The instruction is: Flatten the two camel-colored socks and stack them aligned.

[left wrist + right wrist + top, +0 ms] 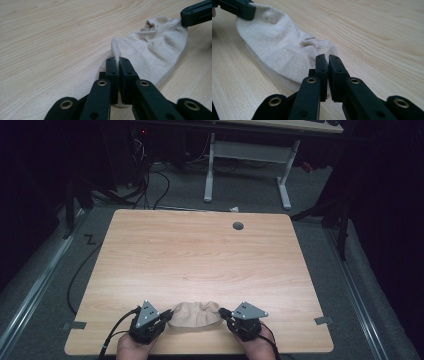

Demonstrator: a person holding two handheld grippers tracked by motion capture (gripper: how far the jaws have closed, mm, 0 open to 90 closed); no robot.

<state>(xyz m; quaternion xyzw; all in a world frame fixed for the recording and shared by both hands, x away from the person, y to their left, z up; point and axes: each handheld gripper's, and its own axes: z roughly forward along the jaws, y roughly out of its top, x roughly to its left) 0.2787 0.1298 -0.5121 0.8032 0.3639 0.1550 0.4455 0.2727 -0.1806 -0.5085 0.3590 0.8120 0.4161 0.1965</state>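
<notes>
At the near edge of the wooden bench (200, 255), a beige sock (196, 314) lies flat between two hand-held tools; the left gripper (167, 316) is clenched on a raised fold at one end of the sock, its jaws pressed together on the cloth, as its own view shows (118, 62); the right gripper (224, 313) pinches the opposite end, jaws closed on the fabric near the puckered cuff (328, 60); no brand, label or lettering can be read on the sock or tools; farther off, a round grey grommet (238, 226) sits near the bench's far edge; beyond it, a white desk frame (247, 165) stands on grey carpet.
</notes>
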